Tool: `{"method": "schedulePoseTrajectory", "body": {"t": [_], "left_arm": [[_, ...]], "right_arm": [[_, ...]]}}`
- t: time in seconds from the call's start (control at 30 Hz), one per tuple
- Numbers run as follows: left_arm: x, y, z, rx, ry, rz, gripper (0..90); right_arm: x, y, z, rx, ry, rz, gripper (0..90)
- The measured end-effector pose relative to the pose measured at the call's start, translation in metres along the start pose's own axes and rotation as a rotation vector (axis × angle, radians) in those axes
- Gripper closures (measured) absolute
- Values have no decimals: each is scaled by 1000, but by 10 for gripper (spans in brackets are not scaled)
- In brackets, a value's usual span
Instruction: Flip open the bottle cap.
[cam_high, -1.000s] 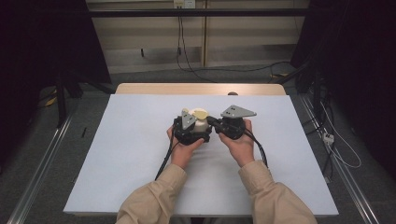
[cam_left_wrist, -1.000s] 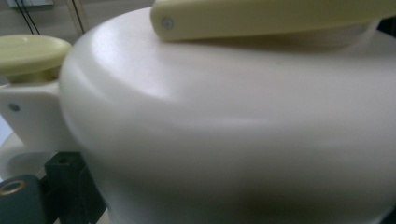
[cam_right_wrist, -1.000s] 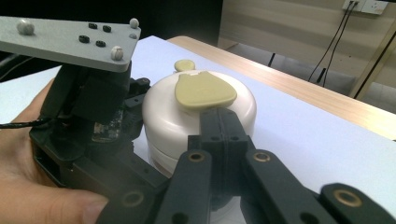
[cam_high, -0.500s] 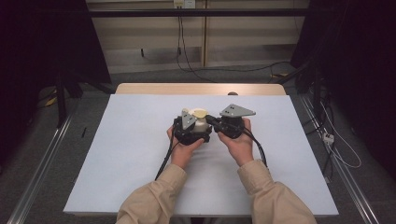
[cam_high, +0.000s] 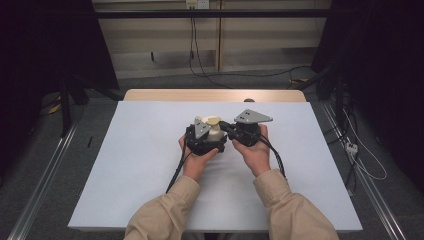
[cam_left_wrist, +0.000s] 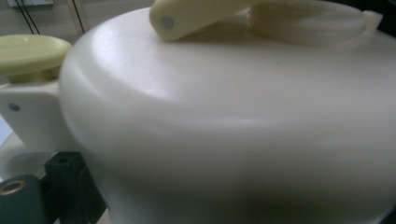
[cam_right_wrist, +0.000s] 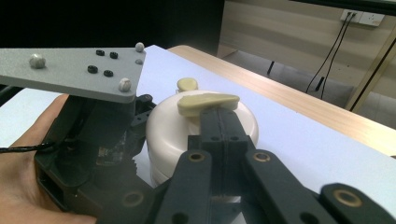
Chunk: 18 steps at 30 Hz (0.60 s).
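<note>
A cream-white round container (cam_high: 215, 135) stands mid-table between the jaws of my left gripper (cam_high: 212, 141), which is shut on its body. In the left gripper view the container (cam_left_wrist: 233, 121) is pressed close to the camera. A pale yellow lever (cam_right_wrist: 205, 103) lies across its domed lid, and a small yellow knob (cam_right_wrist: 187, 84) sticks up at the far rim. My right gripper (cam_right_wrist: 219, 116) comes in from the right, shut, with its tips touching the lever's near edge. A hand grips each gripper body.
The white sheet (cam_high: 150, 165) covers the wooden table (cam_high: 210, 95), with bare room all around the hands. Each gripper's grey plate (cam_high: 252, 117) sits above it. Cables run back along the forearms. Dark floor and rails lie on both sides of the table.
</note>
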<state>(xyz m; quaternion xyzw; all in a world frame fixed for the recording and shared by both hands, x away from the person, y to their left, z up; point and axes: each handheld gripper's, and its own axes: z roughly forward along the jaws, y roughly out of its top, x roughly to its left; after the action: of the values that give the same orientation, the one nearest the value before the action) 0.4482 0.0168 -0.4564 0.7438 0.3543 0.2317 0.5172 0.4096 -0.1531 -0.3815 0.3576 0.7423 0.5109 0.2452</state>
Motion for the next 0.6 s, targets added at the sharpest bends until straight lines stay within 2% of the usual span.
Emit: {"method": "schedulePoseTrajectory", "body": {"t": [0.6], "left_arm": [[0, 0, 0, 3, 3, 4, 52]], "right_arm": [[2, 4, 2, -5, -2, -8, 900]]}}
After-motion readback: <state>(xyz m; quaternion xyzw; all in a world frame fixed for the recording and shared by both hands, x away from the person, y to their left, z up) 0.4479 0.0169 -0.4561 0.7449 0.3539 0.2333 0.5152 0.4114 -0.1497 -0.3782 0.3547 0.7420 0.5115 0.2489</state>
